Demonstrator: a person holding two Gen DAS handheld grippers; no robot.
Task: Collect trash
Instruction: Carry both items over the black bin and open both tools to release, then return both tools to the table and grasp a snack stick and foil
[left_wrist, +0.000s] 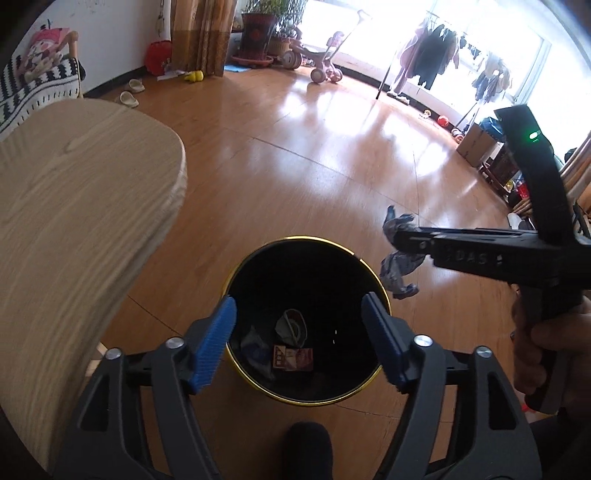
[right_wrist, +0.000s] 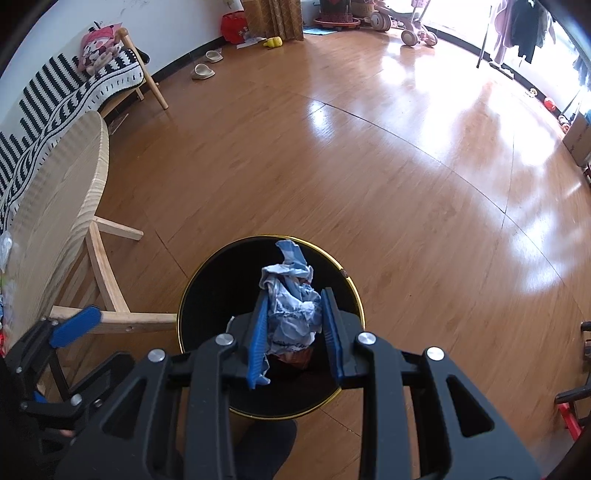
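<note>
A black bin with a gold rim (left_wrist: 306, 238) stands on the wooden floor below both grippers. My left gripper (left_wrist: 299, 299) is open above its mouth with nothing between its blue pads. On the bin's floor lie a crumpled wrapper (left_wrist: 291, 326), a small reddish carton (left_wrist: 293, 358) and bluish paper (left_wrist: 255, 347). My right gripper (right_wrist: 295, 295) is shut on a crumpled blue-and-white paper wad (right_wrist: 291, 310) and hangs over the bin (right_wrist: 266, 236). In the left wrist view that gripper (left_wrist: 395, 236) and its wad (left_wrist: 397, 269) sit at the bin's right edge. One left pad (right_wrist: 75, 326) shows at the left.
A round light-wood table (left_wrist: 74, 206) rises close on the left, its legs (right_wrist: 110, 295) beside the bin. A person's dark foot (left_wrist: 308, 443) stands just in front of the bin. Far off are a striped bench (right_wrist: 74, 92), slippers (right_wrist: 203, 70), a tricycle (left_wrist: 317, 59) and a clothes rack (left_wrist: 428, 55).
</note>
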